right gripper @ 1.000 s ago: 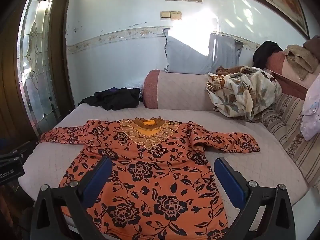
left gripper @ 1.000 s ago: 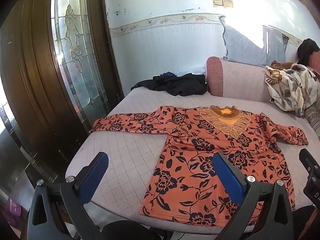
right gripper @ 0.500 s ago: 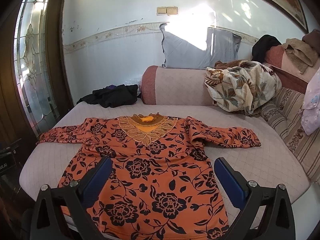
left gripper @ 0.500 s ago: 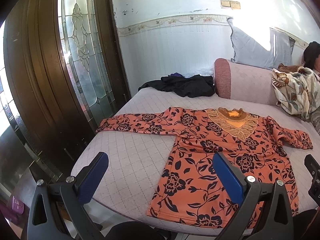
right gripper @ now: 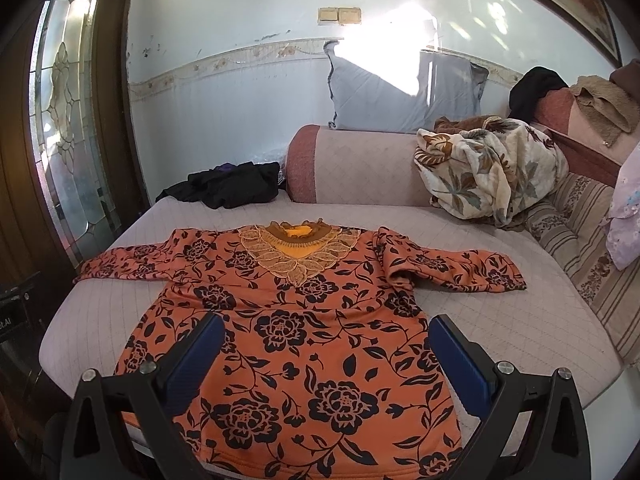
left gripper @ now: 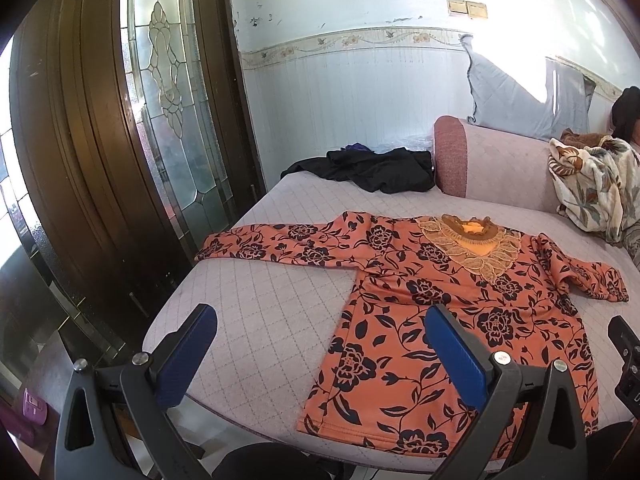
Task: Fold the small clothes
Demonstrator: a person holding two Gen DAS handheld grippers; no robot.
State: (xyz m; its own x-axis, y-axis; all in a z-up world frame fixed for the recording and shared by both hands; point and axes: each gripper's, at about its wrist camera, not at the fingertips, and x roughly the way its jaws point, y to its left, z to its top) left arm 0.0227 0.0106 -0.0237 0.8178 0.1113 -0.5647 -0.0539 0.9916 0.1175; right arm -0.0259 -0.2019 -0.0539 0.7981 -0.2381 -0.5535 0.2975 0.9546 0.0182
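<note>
An orange long-sleeved top with dark flowers (left gripper: pixel 448 304) lies flat, front up, on the quilted pink sofa seat (left gripper: pixel 264 312), neck with gold lace toward the backrest, both sleeves spread sideways. It also shows in the right wrist view (right gripper: pixel 304 328). My left gripper (left gripper: pixel 320 324) is open and empty, held above the seat's front left part, near the top's left hem. My right gripper (right gripper: pixel 326 332) is open and empty, above the top's lower body.
A black garment pile (left gripper: pixel 372 168) lies at the seat's back left. A floral blanket (right gripper: pixel 492 168) is heaped on the backrest at the right, a grey pillow (right gripper: pixel 400 88) behind it. A dark wooden door with leaded glass (left gripper: pixel 160 100) stands left of the sofa.
Both grippers have drawn back and shifted slightly, so the top sits a little farther off in both views. The top has not moved. Both grippers stay open.
</note>
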